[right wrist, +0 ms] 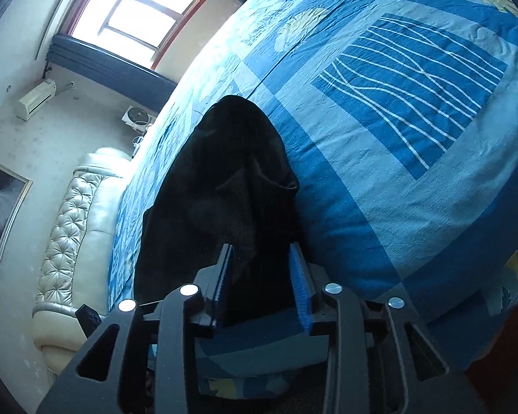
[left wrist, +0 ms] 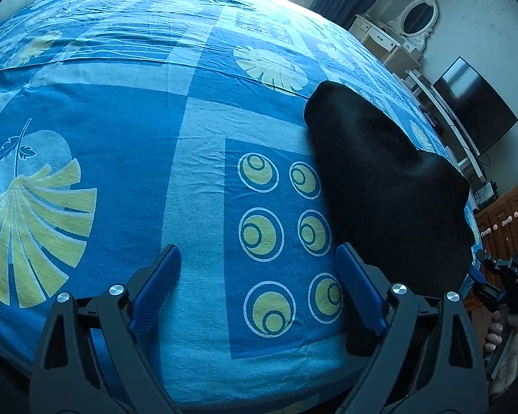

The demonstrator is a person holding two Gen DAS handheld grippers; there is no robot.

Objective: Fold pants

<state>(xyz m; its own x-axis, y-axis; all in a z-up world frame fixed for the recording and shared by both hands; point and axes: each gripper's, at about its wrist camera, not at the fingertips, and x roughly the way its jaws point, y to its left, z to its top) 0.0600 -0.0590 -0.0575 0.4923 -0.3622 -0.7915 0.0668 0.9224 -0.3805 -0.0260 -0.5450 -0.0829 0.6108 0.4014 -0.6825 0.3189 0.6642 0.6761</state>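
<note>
Left gripper (left wrist: 258, 265): jaws spread wide, nothing between them, hovering over the bed near its close edge.
Right gripper (right wrist: 261, 269): jaws narrowed, black cloth lying between the two blue pads (right wrist: 299, 281); whether they actually pinch it cannot be told.
Pants (left wrist: 380, 186): a black, folded-over strip lying on the bed, just right of the left gripper's right finger and running away ahead of it; in the right wrist view the pants (right wrist: 224, 186) stretch straight forward from that gripper, ending in a rounded tip.
Bed (left wrist: 203, 131): covered by a blue sheet printed with yellow leaves and ringed circles; the circles lie directly ahead of the left gripper.
Hand (left wrist: 500, 331): holds the right gripper's handle, far right of the left gripper, beyond the pants.
Television (left wrist: 473, 103): dark screen against the wall, far ahead-right of the left gripper.
Mirror (left wrist: 418, 17): oval, white-framed, beyond the bed.
Headboard (right wrist: 72, 227): cream, tufted, left of the right gripper.
Window (right wrist: 145, 3): bright, far ahead-left.
</note>
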